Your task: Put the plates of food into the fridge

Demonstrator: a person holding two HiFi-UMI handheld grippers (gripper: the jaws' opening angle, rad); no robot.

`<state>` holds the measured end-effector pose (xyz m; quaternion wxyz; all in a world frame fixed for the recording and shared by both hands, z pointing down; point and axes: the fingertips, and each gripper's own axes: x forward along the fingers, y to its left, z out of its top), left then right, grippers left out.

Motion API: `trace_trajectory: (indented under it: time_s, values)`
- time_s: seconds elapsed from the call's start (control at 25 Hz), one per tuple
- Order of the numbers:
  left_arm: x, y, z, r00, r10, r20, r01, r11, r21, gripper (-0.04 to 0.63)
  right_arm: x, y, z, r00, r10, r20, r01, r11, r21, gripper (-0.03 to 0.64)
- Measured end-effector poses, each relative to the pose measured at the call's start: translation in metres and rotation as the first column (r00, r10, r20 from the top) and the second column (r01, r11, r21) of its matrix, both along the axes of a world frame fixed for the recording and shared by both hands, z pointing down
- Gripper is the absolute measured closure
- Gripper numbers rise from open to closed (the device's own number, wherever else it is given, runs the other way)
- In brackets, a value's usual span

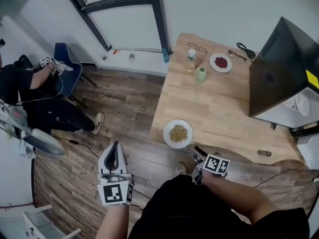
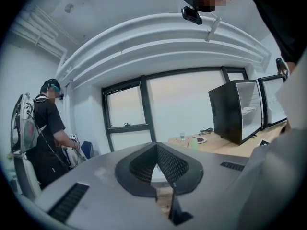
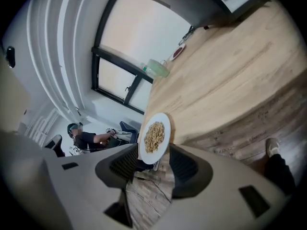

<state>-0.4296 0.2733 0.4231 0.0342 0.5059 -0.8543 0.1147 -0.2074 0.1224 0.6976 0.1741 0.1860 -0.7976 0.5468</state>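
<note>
The right gripper (image 3: 152, 153), spread, frames the table-edge plate (image 3: 154, 137) — ready to pinch its rim. The left gripper (image 2: 156, 147) waits, pressed together.

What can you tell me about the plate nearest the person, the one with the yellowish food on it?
The plate is round and white and looks like ceramic. A heap of yellowish-brown grainy food sits in its middle; I cannot tell what kind. It lies flat on the wooden table, right at the near edge and apart from the other things there. The right gripper points its open jaws at the rim from close by and is not gripping it.
</note>
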Motion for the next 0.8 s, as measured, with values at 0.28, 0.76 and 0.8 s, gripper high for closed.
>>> trace_trajectory:
  time_s: [0.28,0.76,0.8]
  values:
    - [-0.015,0.027,0.011,1.0,-0.028,0.008,0.028,0.998,-0.06,0.592,-0.031,0.016,0.042,0.998,0.058,-0.028,-0.061,0.991,-0.119,0.39]
    - [-0.012,-0.001,0.017,0.998,0.061,0.017,-0.059,0.993,-0.106,0.592,-0.042,0.012,0.064,0.973,0.225,0.044,-0.2,0.927,-0.317,0.48]
    - [-0.011,-0.008,0.016,0.998,0.068,0.017,-0.066,0.992,-0.105,0.592,-0.04,0.013,0.063,0.974,0.22,0.05,-0.193,0.927,-0.322,0.489]
